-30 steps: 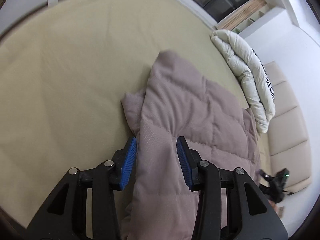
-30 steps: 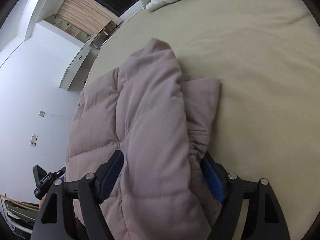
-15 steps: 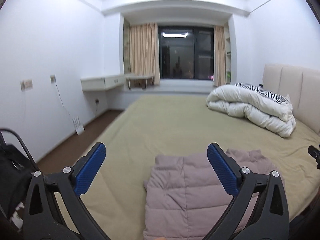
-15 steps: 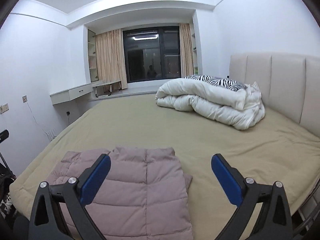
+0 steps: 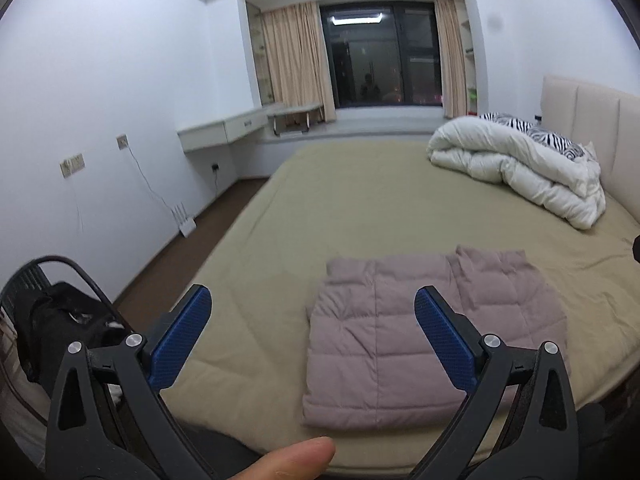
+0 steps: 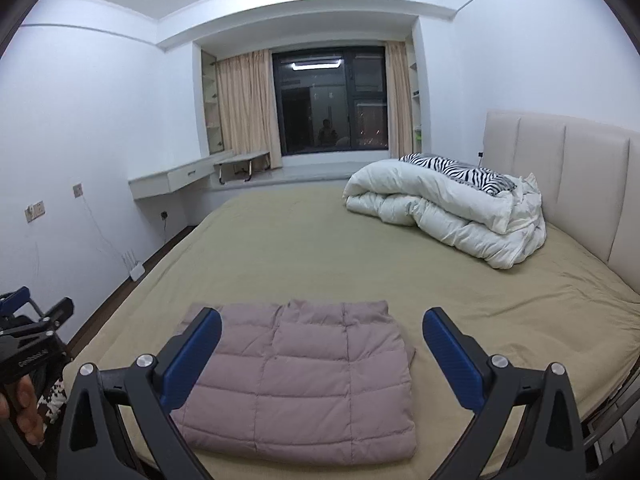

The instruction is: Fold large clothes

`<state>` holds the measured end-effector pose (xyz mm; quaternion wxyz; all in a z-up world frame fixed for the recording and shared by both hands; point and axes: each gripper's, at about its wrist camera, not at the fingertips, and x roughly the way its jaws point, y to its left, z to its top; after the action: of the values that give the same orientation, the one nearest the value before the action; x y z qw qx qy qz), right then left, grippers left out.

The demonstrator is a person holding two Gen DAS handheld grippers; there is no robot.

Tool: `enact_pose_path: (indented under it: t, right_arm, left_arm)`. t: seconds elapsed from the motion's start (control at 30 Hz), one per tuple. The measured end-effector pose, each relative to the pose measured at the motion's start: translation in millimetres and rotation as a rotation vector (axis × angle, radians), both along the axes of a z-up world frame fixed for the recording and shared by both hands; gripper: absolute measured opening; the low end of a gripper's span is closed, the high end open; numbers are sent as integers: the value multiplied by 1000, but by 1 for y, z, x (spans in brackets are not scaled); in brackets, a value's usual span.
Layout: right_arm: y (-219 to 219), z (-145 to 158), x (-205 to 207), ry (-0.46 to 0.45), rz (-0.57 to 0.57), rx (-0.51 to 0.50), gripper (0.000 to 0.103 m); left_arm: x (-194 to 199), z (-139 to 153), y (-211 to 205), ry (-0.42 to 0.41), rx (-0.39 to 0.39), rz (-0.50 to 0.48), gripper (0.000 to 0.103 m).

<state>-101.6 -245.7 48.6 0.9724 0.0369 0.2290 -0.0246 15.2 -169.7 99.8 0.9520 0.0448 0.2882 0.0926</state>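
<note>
A mauve quilted down jacket [image 5: 404, 336] [image 6: 304, 376] lies folded into a flat rectangle near the front edge of the bed [image 5: 360, 208] [image 6: 300, 248]. My left gripper [image 5: 312, 332] hangs above and in front of it, wide open, nothing between its blue pads. My right gripper [image 6: 322, 356] is likewise raised over the jacket, wide open and empty. In the right wrist view the left gripper [image 6: 28, 320] shows at the left edge, held by a hand [image 6: 22, 404]. A thumb [image 5: 296, 456] shows at the bottom of the left wrist view.
A bundled white duvet [image 5: 516, 168] [image 6: 444, 212] with a zebra-print pillow [image 6: 456, 170] lies by the padded headboard [image 6: 568, 176]. A chair with dark clothes [image 5: 60, 320] stands left of the bed. A wall desk [image 5: 224, 130] and a curtained window [image 6: 328, 100] are at the far end.
Both grippers let go of the jacket, opened wide and rose back from it. The views swung from looking down on the jacket to looking level across the room.
</note>
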Motion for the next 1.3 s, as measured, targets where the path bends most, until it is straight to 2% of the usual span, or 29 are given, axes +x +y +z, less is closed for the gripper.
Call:
enact_pose_path:
  t: [0.17,0.3,0.5,0.87,1.3]
  right_arm:
    - [10,-38,16,202,-35,34,103]
    - [11,-72,25,322,-67,64,103]
    - [18,-87,27,348,-85,9,103]
    - [37,-107,34,405,-45,-16,103]
    - [39,-109,35,410,-41,-13,103]
  left_arm:
    - [25,-50,15,212,-136,-9,103]
    - [34,-87,29,312,-199,8,103]
    - [40,-112,35,322,-146,26,103]
    - [43,-123,44,355,-163,3,103]
    - [49,-126,45,350,-147,-11,103]
